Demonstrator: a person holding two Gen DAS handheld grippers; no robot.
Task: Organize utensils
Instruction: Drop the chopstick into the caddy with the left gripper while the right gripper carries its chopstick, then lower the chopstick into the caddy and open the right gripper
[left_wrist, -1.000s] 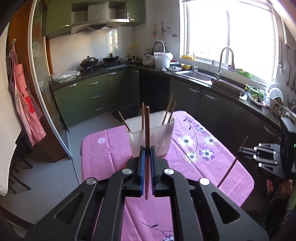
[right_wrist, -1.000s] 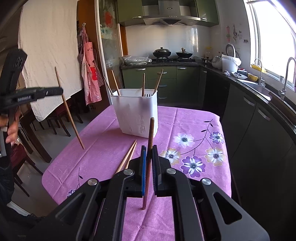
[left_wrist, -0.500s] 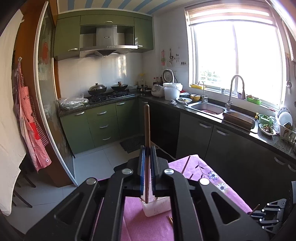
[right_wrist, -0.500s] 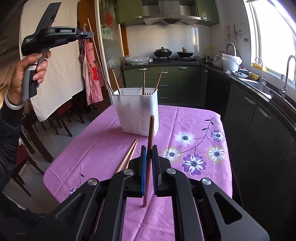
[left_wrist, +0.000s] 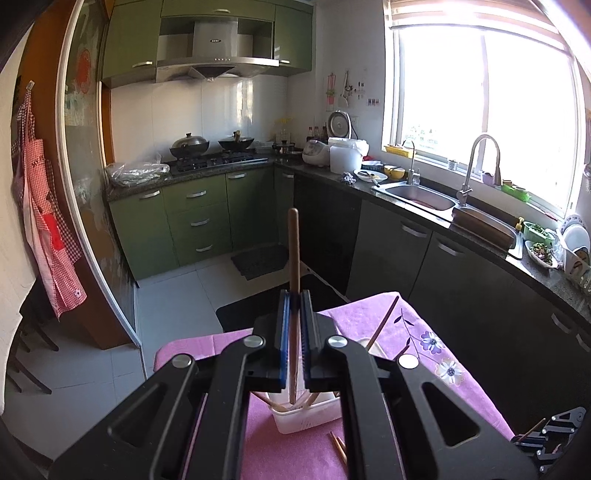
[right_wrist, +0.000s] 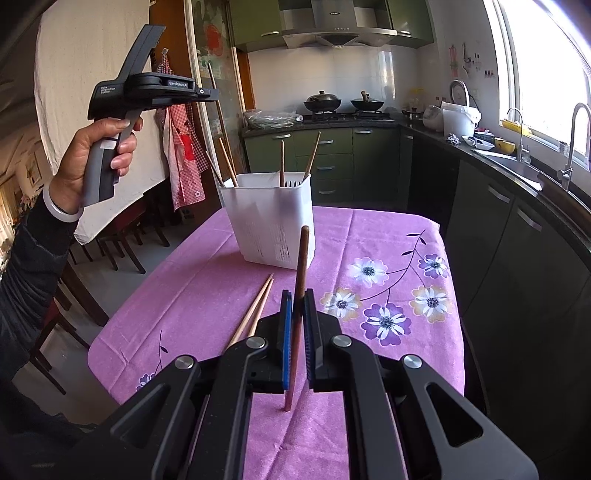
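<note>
My left gripper (left_wrist: 294, 297) is shut on a brown chopstick (left_wrist: 294, 258), held upright high above the white utensil holder (left_wrist: 306, 415), its lower tip over the holder's opening. The holder (right_wrist: 271, 218) stands on the purple tablecloth (right_wrist: 207, 295) with several chopsticks (right_wrist: 313, 155) in it. My right gripper (right_wrist: 298, 295) is shut on a dark brown chopstick (right_wrist: 301, 266), upright, its lower tip near the cloth. Two loose chopsticks (right_wrist: 256, 306) lie on the cloth left of the right gripper. The left gripper (right_wrist: 147, 88) shows raised at the upper left of the right wrist view.
Green cabinets (left_wrist: 192, 218) and a stove with pots (left_wrist: 212, 144) stand at the back. A dark counter with a sink (left_wrist: 421, 195) runs along the right under the window. Chairs (right_wrist: 122, 243) stand left of the table. A red apron (left_wrist: 44, 229) hangs on the left.
My left gripper has risen from beside the holder to high above it, carrying its chopstick, and now hovers over the opening. The right gripper has stayed still with its chopstick.
</note>
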